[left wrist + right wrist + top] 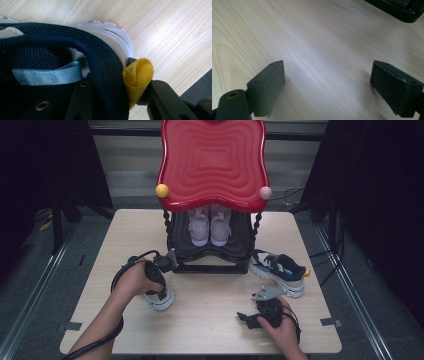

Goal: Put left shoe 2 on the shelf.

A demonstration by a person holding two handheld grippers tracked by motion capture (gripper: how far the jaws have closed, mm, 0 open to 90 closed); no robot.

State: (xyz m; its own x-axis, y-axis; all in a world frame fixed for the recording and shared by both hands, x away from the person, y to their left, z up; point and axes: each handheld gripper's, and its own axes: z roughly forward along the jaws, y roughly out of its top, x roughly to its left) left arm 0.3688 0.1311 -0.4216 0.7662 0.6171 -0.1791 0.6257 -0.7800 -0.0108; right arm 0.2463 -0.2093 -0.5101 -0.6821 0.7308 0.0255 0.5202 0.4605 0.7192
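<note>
**Left fingers clamped on a sneaker's heel**

Dark curtains ring a pale wooden desk, and at the top centre of the high view stands a red-topped shoe rack with a pink pair on its black shelf. At lower left, the left gripper is down on a navy sneaker. Its own view tells it: one finger inside the collar, the other outside by the yellow heel loop, pinching the heel wall between them. The matching sneaker sits at right of centre, just beside the rack's base. At lower right, the right gripper rests low over bare wood, fingers spread wide, holding nothing.

The risk, as I judge it: that grip takes soft mesh and padding only. Lift quickly and the toe could sag and swing, the collar slip free, or the sole clip the rack's frame on the way in.
</note>
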